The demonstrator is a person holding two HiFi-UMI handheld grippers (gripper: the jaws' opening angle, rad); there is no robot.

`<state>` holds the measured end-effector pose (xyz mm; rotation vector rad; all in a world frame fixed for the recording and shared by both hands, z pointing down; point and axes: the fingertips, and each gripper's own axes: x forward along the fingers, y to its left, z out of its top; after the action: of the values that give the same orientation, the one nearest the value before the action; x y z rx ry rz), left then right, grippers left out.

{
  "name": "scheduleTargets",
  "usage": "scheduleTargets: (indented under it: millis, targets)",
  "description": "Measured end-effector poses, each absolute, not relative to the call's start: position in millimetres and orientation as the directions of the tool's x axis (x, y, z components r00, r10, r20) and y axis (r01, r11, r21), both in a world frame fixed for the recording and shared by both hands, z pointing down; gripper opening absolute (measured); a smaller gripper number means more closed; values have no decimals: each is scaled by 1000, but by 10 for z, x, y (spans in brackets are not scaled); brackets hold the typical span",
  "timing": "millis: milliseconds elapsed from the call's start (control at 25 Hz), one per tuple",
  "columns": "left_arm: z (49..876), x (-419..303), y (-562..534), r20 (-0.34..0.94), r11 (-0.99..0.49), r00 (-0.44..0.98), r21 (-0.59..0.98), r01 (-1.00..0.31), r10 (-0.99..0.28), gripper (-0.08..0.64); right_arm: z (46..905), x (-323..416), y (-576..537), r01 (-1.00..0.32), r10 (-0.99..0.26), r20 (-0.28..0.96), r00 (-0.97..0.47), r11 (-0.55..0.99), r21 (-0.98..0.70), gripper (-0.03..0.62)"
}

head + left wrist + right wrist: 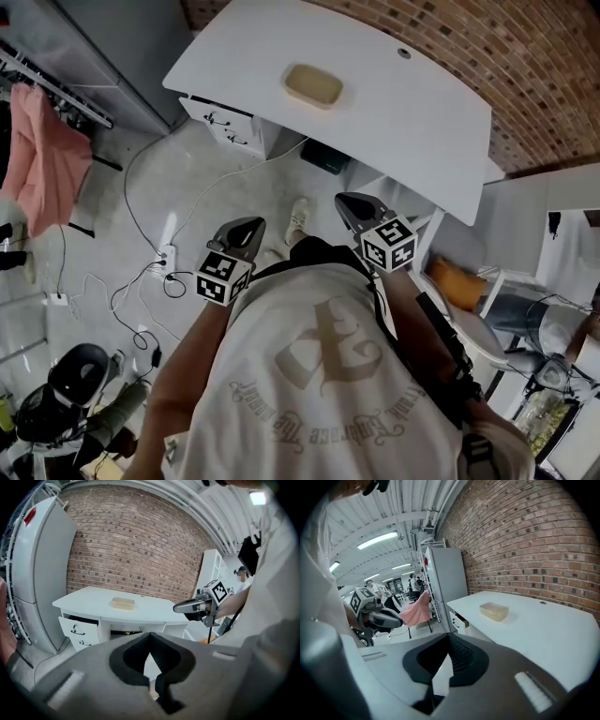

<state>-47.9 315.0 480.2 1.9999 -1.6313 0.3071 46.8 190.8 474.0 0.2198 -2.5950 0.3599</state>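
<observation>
White desk (422, 112) with tan box (314, 84); left gripper (246, 227), right gripper (354, 202), jaws together, empty.

White desk (403, 112) by brick wall; tan lidded container (313, 85) on top.

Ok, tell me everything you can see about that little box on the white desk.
The box is small and rectangular with rounded corners, pale yellowish, and looks like cloudy plastic. It seems closed by a lid of the same colour; whether anything is inside cannot be told. It lies flat, alone, around the middle of the white desk. Only the desk touches it; the left gripper and right gripper are well short of it, both shut and empty.
</observation>
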Motion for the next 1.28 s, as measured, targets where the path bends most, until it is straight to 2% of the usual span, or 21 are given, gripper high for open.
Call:
scheduleTargets:
  millis: [360, 840, 1280]
  targets:
    - [4942, -542, 2861, 516, -124, 261, 284, -951, -816, 3, 4869, 359, 1621, -225, -78, 523, -849, 948, -224, 8]
    - [4980, -872, 1915, 558, -155, 285, 269, -951, -780, 3, 4926, -33, 636, -240, -79, 513, -855, 936, -256, 8]
    - [5038, -974, 942, 623, -267, 341, 213, -940, -704, 3, 5053, -192, -379, -264, -83, 499, -863, 915, -304, 8]
